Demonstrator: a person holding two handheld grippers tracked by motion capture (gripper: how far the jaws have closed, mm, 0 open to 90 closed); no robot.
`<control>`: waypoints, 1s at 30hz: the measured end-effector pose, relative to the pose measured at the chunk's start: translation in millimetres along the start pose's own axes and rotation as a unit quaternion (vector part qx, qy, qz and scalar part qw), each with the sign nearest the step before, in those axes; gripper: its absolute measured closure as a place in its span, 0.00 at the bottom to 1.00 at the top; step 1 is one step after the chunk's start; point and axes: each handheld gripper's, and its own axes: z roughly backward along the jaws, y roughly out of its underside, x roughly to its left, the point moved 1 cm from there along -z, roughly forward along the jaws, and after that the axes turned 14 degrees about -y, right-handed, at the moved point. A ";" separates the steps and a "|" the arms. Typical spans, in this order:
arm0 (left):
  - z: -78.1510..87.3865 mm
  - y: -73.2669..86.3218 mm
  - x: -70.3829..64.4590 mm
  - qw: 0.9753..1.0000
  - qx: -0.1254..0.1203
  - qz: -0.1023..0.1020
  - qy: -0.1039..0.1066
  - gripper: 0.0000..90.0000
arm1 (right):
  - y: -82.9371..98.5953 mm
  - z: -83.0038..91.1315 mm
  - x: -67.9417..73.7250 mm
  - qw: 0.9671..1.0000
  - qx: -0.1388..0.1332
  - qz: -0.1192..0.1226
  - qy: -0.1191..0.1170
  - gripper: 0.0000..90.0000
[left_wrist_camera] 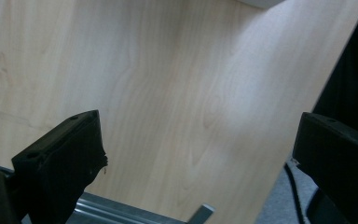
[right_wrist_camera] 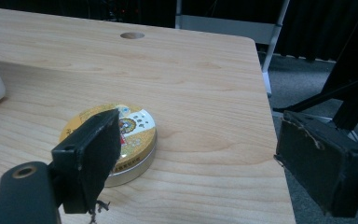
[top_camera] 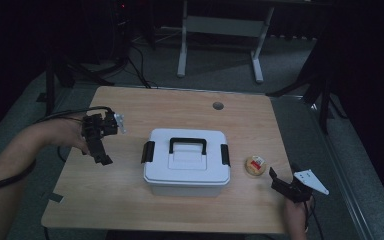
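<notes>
A white plastic box [top_camera: 187, 161] with a black handle and black side latches stands shut in the middle of the wooden table [top_camera: 130, 107]. To its right lies a small round gold tin [top_camera: 255, 165], its printed lid [right_wrist_camera: 135, 130] showing in the right gripper view. My right gripper [top_camera: 276, 179] hovers open just right of and nearer than the tin; the left pad [right_wrist_camera: 95, 158] overlaps the tin in that view. My left gripper [top_camera: 100, 152] hangs open over bare wood left of the box, jaws pointing down; one pad [left_wrist_camera: 70, 158] frames empty tabletop.
A round cable hole [top_camera: 218, 105] sits near the table's far edge. Beyond the table stand a white desk frame [top_camera: 220, 30] and dark stands on grey carpet. The table's right edge [right_wrist_camera: 270, 126] lies close to my right gripper.
</notes>
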 end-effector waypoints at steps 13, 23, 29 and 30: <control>2.5 -37.4 -1.3 0.999 -0.007 -0.032 0.011 0.02 | 0.0 0.1 0.0 1.000 -0.001 -0.001 -0.003 0.15; 1.4 -66.6 -3.0 0.998 -0.008 -0.056 0.010 0.02 | 0.0 0.3 -0.6 1.000 -0.001 -0.002 -0.007 0.15; -1.9 -80.2 -5.1 0.998 -0.007 -0.069 0.012 0.02 | 0.0 0.3 -0.5 1.000 0.000 -0.002 -0.008 0.15; -1.9 -80.2 -5.1 0.998 -0.007 -0.069 0.012 0.02 | 0.0 0.3 -0.5 1.000 0.000 -0.002 -0.008 0.15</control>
